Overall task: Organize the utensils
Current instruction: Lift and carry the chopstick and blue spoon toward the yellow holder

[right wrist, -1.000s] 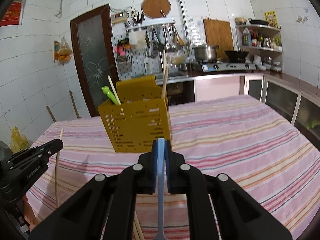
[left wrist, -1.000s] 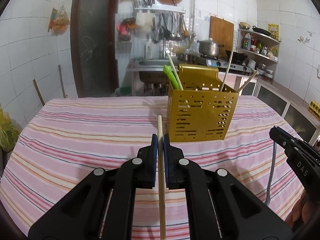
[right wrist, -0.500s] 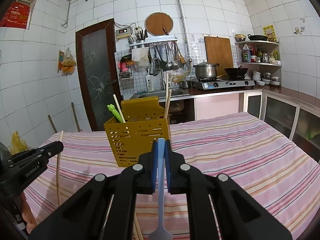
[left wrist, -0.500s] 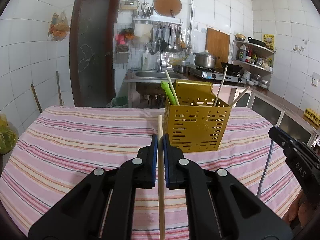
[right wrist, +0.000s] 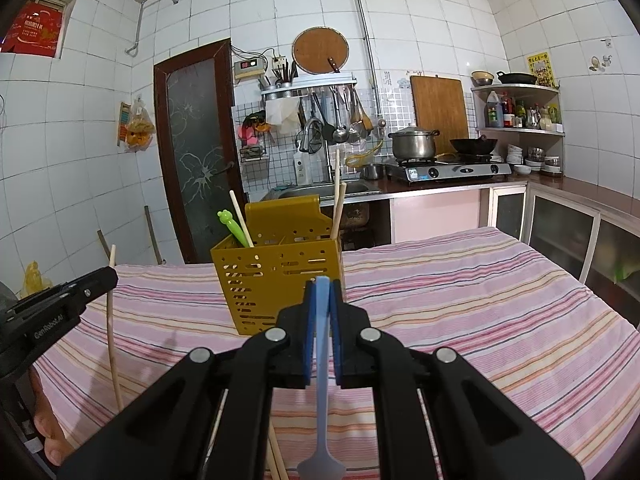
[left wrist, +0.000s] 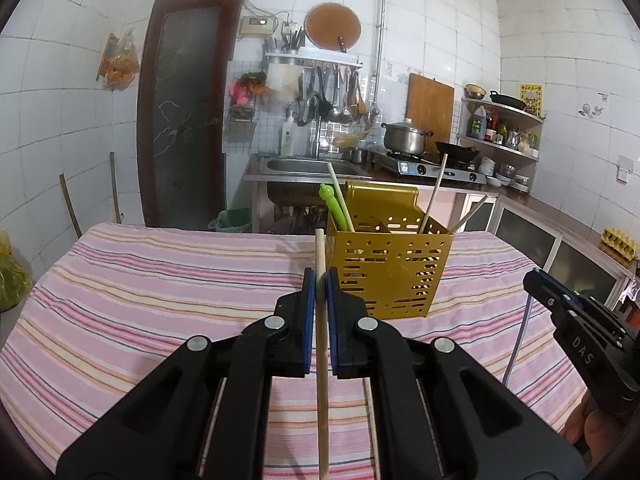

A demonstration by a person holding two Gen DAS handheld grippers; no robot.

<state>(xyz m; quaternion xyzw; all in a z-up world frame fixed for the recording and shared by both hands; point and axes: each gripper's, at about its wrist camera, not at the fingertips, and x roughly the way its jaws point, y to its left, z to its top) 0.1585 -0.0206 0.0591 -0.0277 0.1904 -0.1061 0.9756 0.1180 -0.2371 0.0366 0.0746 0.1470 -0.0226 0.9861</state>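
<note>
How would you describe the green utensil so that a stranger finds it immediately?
On the striped table stands a gold holder. The green utensil sticks out of its left compartment; alone among pale chopsticks, it is bright green with an animal head on top.

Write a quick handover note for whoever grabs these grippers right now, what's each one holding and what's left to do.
Left hand-held gripper: shut on a wooden chopstick, held upright.
Right hand-held gripper: shut on a blue utensil, handle up.
Gold caddy stands on the striped tablecloth, ahead of both grippers, apart from them.
Done: a green utensil and three chopsticks are in the caddy.
Left: drop both held pieces in. More chopsticks lie below the right gripper.
</note>
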